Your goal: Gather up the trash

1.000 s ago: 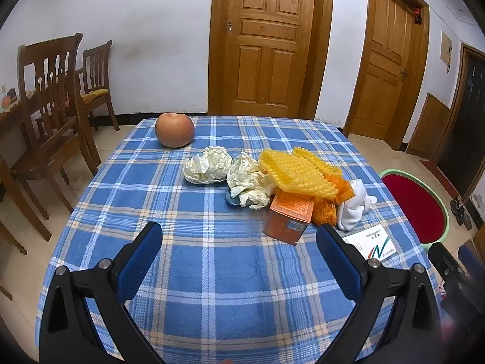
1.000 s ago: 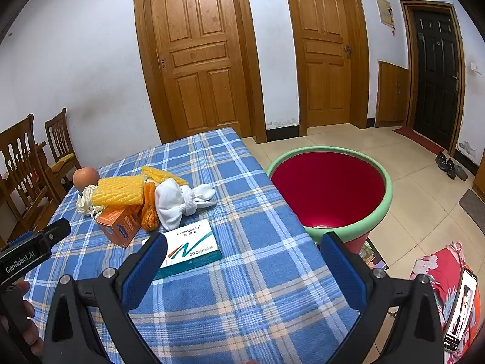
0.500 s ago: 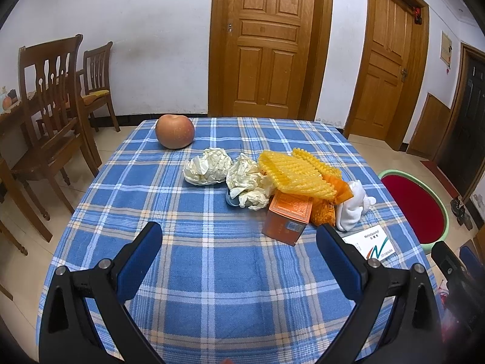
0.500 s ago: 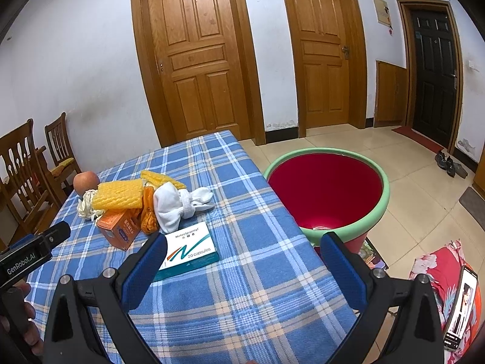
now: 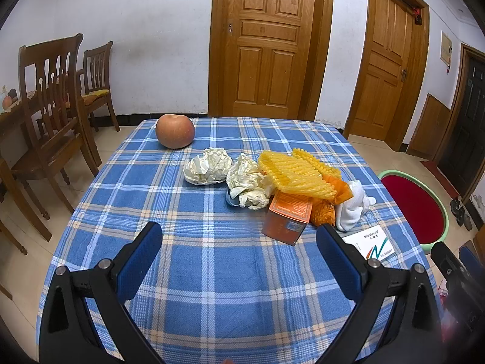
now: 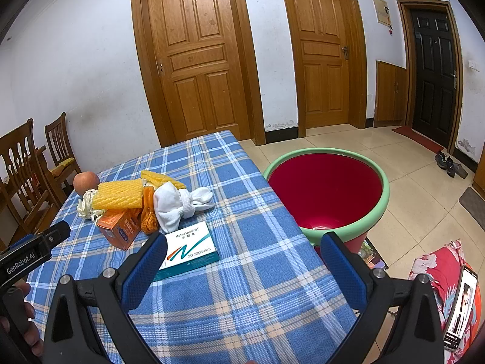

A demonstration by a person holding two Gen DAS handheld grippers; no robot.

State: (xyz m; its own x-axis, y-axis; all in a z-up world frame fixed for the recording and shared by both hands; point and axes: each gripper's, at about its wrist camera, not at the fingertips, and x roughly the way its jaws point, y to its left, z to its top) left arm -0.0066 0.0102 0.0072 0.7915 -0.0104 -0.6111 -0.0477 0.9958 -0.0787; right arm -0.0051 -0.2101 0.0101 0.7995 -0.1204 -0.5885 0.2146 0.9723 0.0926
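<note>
On the blue plaid table point(image 5: 212, 257) lies a heap of trash: two crumpled paper balls point(image 5: 207, 166), yellow foam netting point(image 5: 294, 176), an orange box point(image 5: 288, 217), an orange net point(image 5: 324, 214), a white sock point(image 5: 353, 204) and a white-teal medicine box point(image 6: 189, 250). A red bin with a green rim point(image 6: 327, 191) stands on the floor by the table's right edge. My left gripper point(image 5: 239, 257) is open and empty, short of the heap. My right gripper point(image 6: 242, 261) is open and empty, its left finger over the medicine box.
An apple point(image 5: 175, 131) sits at the table's far left. Wooden chairs point(image 5: 51, 91) stand left of the table. Closed wooden doors point(image 5: 266, 42) are behind. A phone and a floral cushion point(image 6: 454, 297) lie at the right in the right wrist view.
The right gripper has drifted slightly forward and right toward the bin. The left gripper has barely moved. Both stay open.
</note>
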